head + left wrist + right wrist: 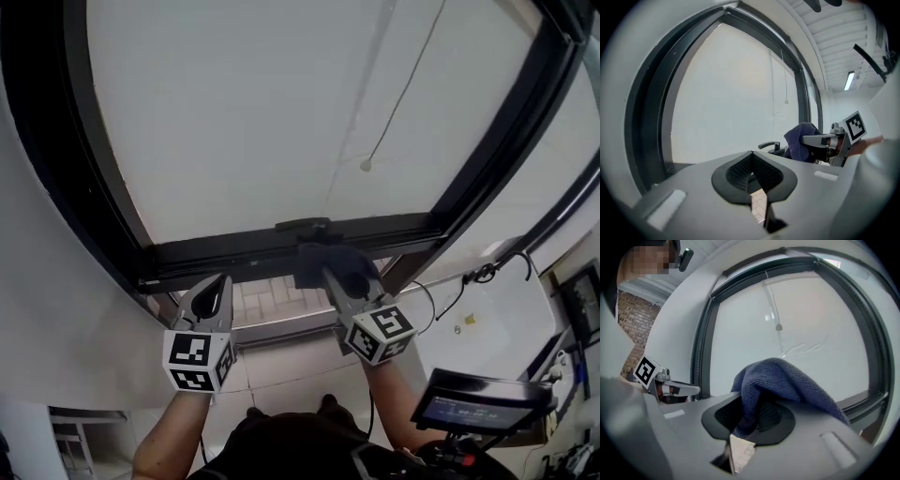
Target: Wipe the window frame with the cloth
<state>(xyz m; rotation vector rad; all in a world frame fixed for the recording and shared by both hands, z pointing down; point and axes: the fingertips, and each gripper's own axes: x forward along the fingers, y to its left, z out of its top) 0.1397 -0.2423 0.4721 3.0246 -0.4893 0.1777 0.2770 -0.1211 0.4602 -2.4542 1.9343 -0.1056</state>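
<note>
The window frame (281, 251) is dark, and a small handle (303, 225) sits on its bottom rail. A dark blue cloth (339, 266) lies bunched against that rail just below the handle, with my right gripper (345, 281) shut on it. In the right gripper view the cloth (787, 380) drapes out of the jaws and over the gripper (750, 423). My left gripper (214, 292) hangs just below the rail to the left, shut and holding nothing. The left gripper view shows its own jaws (752, 174) closed, with the cloth (800, 139) and handle (769, 146) off to the right.
A blind cord with a bead (366, 165) hangs in front of the pale pane. A white wall (56, 309) curves at the left. Cables (483, 274) run along the sill at the right. A device with a screen (478, 398) juts out at lower right.
</note>
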